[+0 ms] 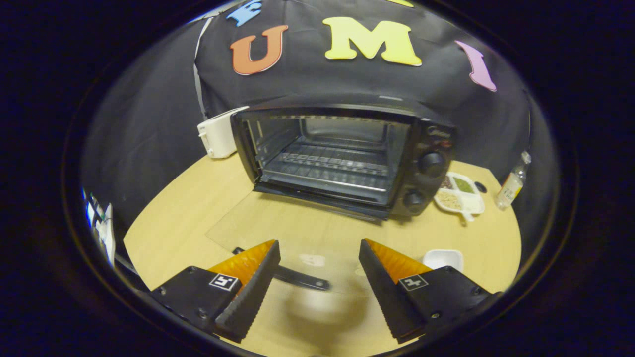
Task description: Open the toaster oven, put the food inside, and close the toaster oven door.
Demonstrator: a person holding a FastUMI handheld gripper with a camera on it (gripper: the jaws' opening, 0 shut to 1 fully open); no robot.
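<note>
One step looks done: the oven (342,158) stands open on the table (173,223), gripper (320,267) spread wide and empty above the lowered door (278,233), so next comes fetching food, perhaps from the dish (443,259) beside it.

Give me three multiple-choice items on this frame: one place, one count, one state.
1. Where is the divided dish?
A. inside the oven
B. on the table beside the oven's knob side
C. between the fingers

2. How many knobs show on the toaster oven?
A. two
B. four
C. none

3. The oven door is:
A. shut
B. missing
C. folded down open

Key: B, it sits by the control panel; A, one knob above the other; C, the glass door lies flat on the table, rack exposed. The gripper is open, holding nothing.
</note>
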